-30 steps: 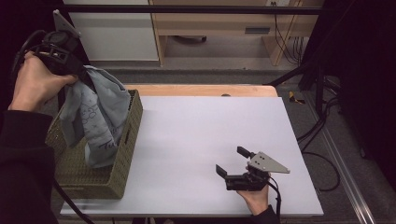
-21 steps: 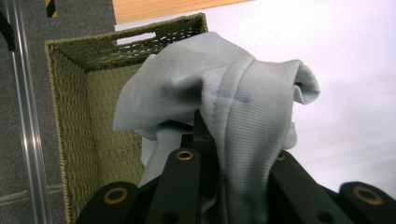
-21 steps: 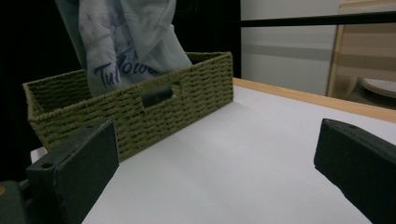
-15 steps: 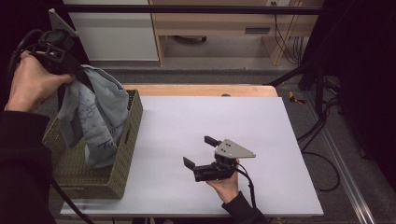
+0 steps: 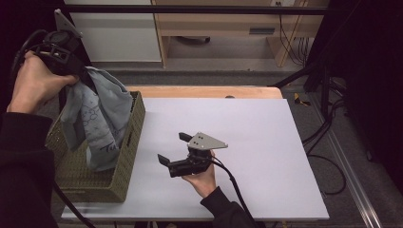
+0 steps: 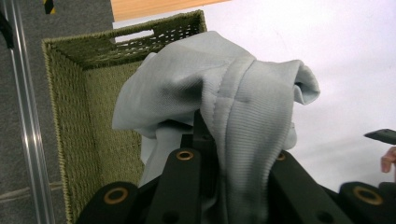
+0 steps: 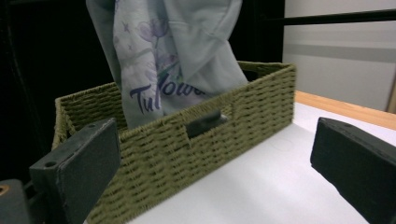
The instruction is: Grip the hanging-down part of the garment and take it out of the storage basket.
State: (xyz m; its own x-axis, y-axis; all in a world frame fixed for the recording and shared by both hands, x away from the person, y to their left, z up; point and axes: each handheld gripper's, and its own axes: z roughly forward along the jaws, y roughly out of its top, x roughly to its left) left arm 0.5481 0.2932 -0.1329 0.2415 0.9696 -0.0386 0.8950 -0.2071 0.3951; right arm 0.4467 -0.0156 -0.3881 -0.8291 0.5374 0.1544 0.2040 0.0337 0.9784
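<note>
High view. The left gripper [image 5: 71, 64], held up in the person's left hand [image 5: 35, 83] above the far left corner of the table [image 5: 266, 142], is clenched on the top edge of a pale grey garment [image 5: 100, 118]. The garment hangs straight down from the jaws, and its lower part sits inside the olive woven basket [image 5: 121, 175] that stands at the left edge of the table. The right gripper [image 5: 172, 151] lies low over the white tabletop near the middle, just right of the basket and apart from it, with its jaws spread and pointing toward the basket; nothing is between them.

Left gripper view. The garment's ribbed hem [image 6: 243, 126] is pinched between the two black jaws and folds over them, covering the tips. Below and behind the cloth the basket's [image 6: 93, 93] open interior is seen from above. The white table [image 6: 345, 56] lies to the right.

Right gripper view. The two dark jaws stand far apart at the lower corners, with bare tabletop between them. Straight ahead is the long side of the basket [image 7: 196, 154] with its handle slot [image 7: 205, 122]. The garment [image 7: 159, 60], printed with purple flowers and lettering, drops into the basket from above, well beyond the jaw tips.
</note>
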